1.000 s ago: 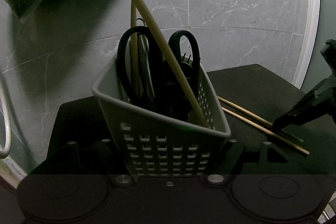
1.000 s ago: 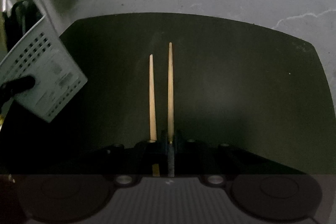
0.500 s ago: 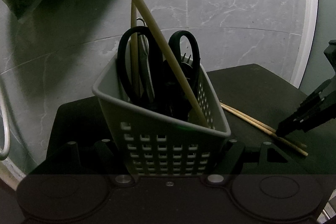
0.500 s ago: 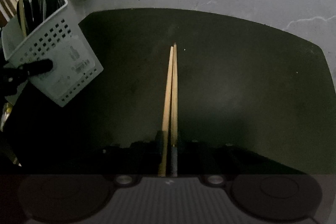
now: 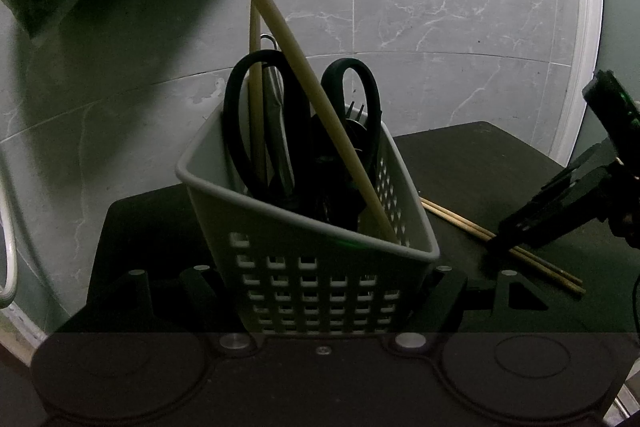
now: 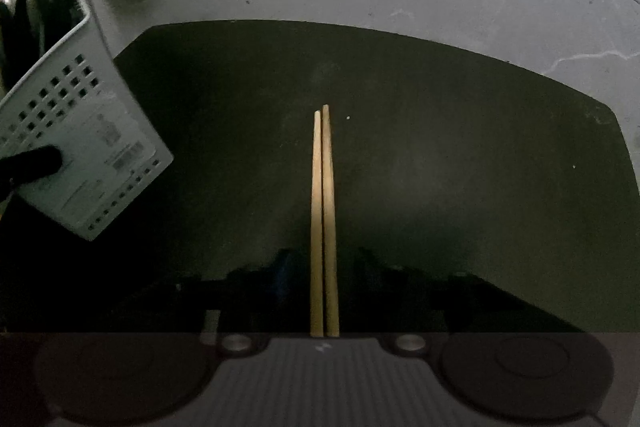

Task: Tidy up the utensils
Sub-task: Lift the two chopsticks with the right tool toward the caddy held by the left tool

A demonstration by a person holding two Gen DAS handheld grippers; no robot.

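Left gripper [image 5: 332, 291] clamped on perforated utensil caddy [image 5: 320, 259], tilted near left edge of dark mat [image 6: 440, 147] to receive. Right gripper [image 6: 324, 267] just been opening, straddling two chopsticks [image 6: 323, 211] mid-mat, pads not pressing.

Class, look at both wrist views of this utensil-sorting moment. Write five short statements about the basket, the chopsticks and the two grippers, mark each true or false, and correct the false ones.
1. The white basket is gripped by the left gripper. True.
2. The basket holds black-handled scissors. True.
3. The pair of chopsticks stands upright in the basket. False: the pair lies flat on the dark mat, beside the basket.
4. The two chopsticks lie far apart. False: they lie side by side, close together.
5. The right gripper is clamped tight on the chopsticks. False: its fingers have just been opening, with the chopsticks lying between them.
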